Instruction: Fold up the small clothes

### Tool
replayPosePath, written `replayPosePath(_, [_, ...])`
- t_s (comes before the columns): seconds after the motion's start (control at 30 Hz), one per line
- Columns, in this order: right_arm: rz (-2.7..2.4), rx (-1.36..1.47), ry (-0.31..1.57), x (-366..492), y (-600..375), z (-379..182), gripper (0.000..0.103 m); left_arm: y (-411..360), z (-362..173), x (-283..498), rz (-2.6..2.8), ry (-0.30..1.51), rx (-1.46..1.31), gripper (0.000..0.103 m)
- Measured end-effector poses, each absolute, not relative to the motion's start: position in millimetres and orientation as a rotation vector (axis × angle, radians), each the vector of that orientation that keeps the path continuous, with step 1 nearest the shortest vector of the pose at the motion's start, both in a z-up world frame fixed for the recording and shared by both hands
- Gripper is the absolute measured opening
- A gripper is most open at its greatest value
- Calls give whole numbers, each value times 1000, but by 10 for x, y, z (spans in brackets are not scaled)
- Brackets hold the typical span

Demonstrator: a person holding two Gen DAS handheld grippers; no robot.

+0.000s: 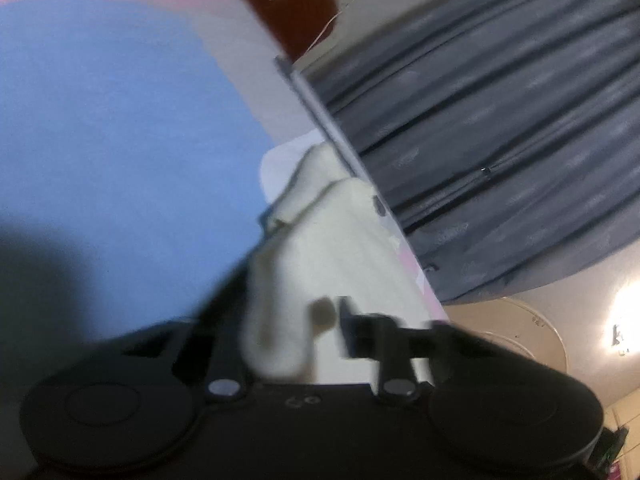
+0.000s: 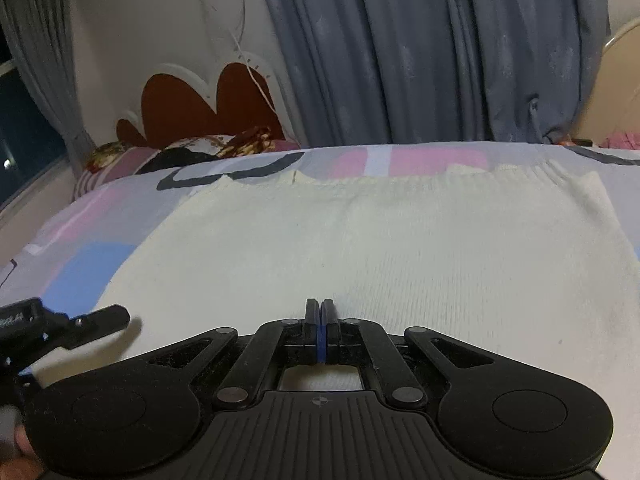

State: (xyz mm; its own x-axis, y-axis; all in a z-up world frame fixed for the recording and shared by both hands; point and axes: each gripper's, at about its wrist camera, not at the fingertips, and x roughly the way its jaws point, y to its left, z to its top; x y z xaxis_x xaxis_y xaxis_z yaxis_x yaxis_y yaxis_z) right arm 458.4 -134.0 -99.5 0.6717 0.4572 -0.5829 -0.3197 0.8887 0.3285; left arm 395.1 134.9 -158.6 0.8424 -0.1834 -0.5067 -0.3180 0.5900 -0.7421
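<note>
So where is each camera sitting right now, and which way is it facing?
Left wrist: on the left gripper, tilted sideways, facing the cream sweater bunched between its fingers, with the bedsheet and curtain beyond.
Right wrist: on the right gripper, shut and empty, facing across the flat sweater toward the curtain; the left gripper shows at the left edge.
Shared: sweater, bedsheet, curtain.

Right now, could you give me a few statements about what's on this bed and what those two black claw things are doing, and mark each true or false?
1. A cream knitted garment lies spread on the bed. True.
2. The right gripper has its jaws wide apart. False: they are shut together, with nothing seen between them.
3. The left gripper has cream knit bunched between its fingers. True.
4. The curtains behind the bed are bright red. False: they are grey-blue.
</note>
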Motion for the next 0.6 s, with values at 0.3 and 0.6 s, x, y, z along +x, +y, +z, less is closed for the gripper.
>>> replayPosePath(0.3, [261,427,594,4245,-2243,-713,0,633,-800,4133,-130,549,-621,6])
replayPosePath(0.6, [107,606,512,3910,-3430,-498,0,-965,-759,4424,-381,682,-373,7])
